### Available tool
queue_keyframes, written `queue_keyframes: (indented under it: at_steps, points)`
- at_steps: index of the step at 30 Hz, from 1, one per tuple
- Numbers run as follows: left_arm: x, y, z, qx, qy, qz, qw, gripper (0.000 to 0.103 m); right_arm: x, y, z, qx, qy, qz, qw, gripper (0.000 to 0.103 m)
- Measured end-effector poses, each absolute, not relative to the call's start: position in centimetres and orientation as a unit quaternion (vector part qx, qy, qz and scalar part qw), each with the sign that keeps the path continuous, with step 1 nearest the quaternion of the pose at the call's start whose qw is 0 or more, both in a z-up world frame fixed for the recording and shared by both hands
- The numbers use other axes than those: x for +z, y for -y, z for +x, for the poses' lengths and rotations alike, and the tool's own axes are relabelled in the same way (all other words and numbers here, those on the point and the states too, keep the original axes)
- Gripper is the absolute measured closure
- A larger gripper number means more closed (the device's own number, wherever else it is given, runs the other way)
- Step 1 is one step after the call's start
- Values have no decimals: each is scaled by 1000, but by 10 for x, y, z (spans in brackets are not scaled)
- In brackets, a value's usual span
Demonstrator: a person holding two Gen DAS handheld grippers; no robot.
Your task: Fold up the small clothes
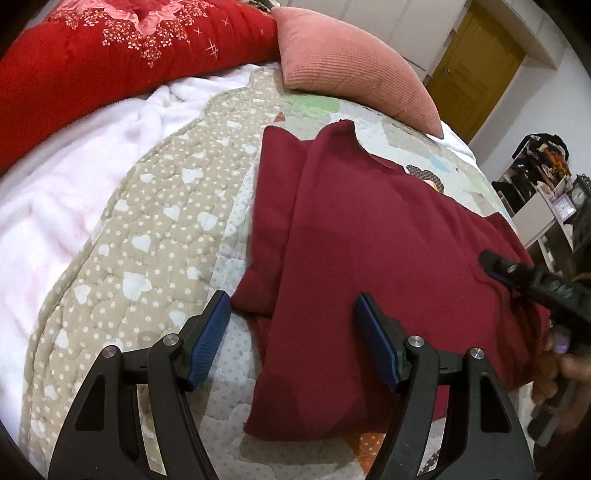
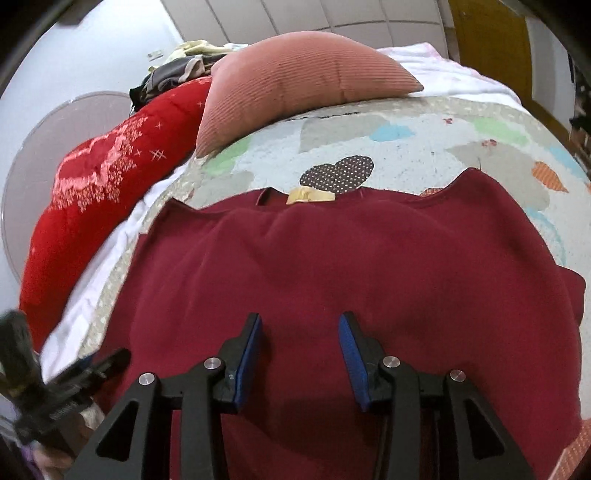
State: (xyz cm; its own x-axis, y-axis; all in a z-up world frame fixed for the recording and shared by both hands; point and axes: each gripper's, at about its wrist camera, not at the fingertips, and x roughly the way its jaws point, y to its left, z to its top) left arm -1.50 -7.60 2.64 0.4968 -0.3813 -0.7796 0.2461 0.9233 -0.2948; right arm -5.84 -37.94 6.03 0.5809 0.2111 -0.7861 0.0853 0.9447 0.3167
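The garment (image 1: 369,236) is plain maroon. The quilt (image 1: 155,229) is beige with white dots and hearts. The pillow (image 1: 343,62) is ribbed salmon pink; the comforter (image 1: 110,48) is red with pink flowers. The door (image 1: 476,62) is mustard yellow.

Bed with patchwork quilt (image 1: 155,206), hearts and dots on tan border, pastel patches in the middle. White fleece blanket (image 1: 62,177) at 9 o'clock in the left view. Red floral comforter (image 1: 122,48) bunched at 11, pink ribbed pillow (image 1: 347,70) at 12, touching it. Yellow-brown door (image 1: 476,70) at 1, white walls around. Cluttered shelf (image 1: 535,177) with a small clock (image 1: 579,195) at 3. In the right view, clothes pile (image 2: 181,70) behind comforter at 11, white panelled wardrobe (image 2: 332,14) at 12. Light even, indoor.
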Motion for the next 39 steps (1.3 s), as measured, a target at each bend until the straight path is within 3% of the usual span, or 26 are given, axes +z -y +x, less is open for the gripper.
queue_keyframes:
  at_steps: [2, 6, 11, 25, 39]
  points:
    - [25, 76, -14, -181, -469, -75, 861, 31, 74, 380, -63, 51, -437, 176, 881, 61]
    - [24, 76, -12, -181, -472, -77, 859, 29, 73, 383, -60, 28, -439, 167, 883, 39]
    - [23, 76, -13, -183, -474, -74, 858, 26, 57, 365, -53, 18, -481, 104, 870, 33]
    - [30, 67, -26, -196, -478, -69, 853, 26, 84, 297, -48, 67, -471, 100, 874, 33]
    - [28, 42, -24, -176, -480, -93, 854, 25, 63, 205, 53, 107, -527, 99, 837, 31]
